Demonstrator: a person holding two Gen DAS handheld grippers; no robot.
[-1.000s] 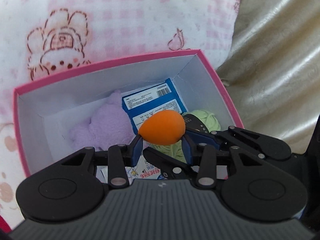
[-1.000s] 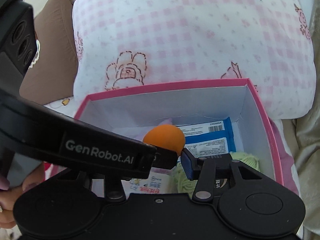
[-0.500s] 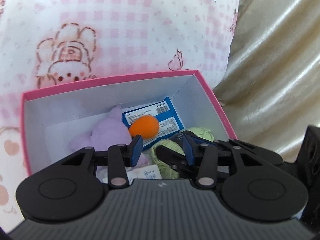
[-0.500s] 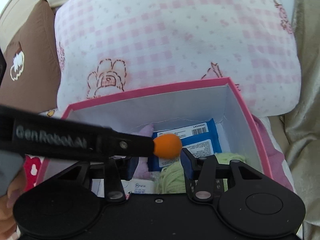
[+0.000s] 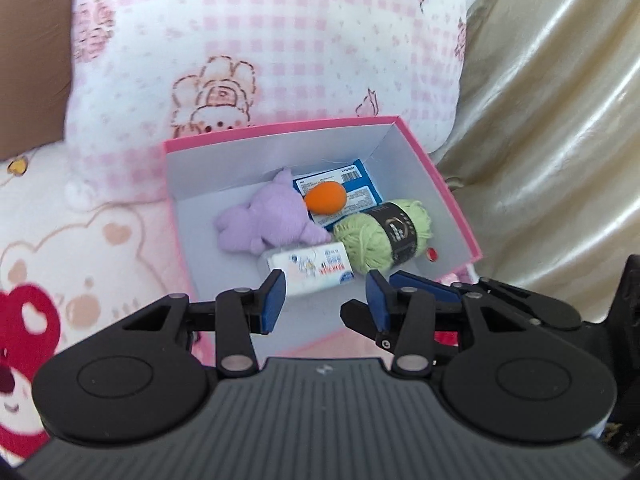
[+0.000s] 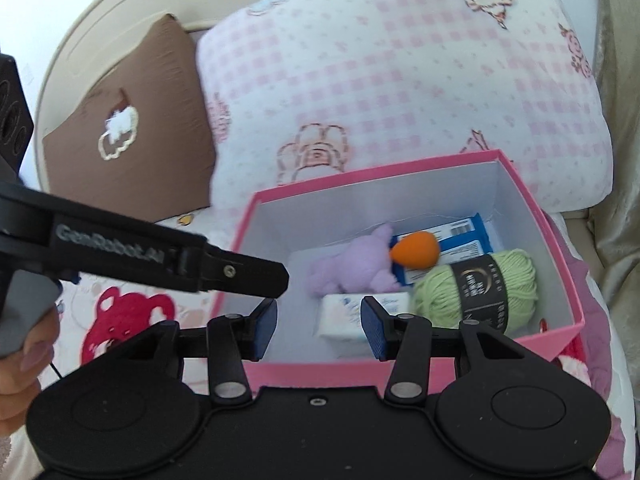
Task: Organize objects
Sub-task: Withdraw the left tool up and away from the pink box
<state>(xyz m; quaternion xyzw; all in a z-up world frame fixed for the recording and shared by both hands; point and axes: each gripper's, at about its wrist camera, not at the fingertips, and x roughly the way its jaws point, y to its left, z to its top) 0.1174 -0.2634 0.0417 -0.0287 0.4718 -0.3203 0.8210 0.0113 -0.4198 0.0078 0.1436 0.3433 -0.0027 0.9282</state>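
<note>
Pink box (image 5: 440, 184): open-topped, at 12 o'clock from both tongs, on the bedding.
Green yarn skein (image 5: 384, 236): inside, long axis running 2 to 8 o'clock.
Purple plush (image 5: 268, 220): at the skein's 9 o'clock.
Orange egg-shaped sponge (image 5: 326, 198): on the blue packet, tip toward 3 o'clock.
Left gripper (image 5: 326, 300), right gripper (image 6: 318, 326): both parted, empty, about equally near the box.

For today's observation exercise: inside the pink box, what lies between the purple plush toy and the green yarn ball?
Nothing of its own: the plush toy and yarn ball nearly touch, with the tissue pack just in front of that spot, clearest in the right wrist view.
</note>
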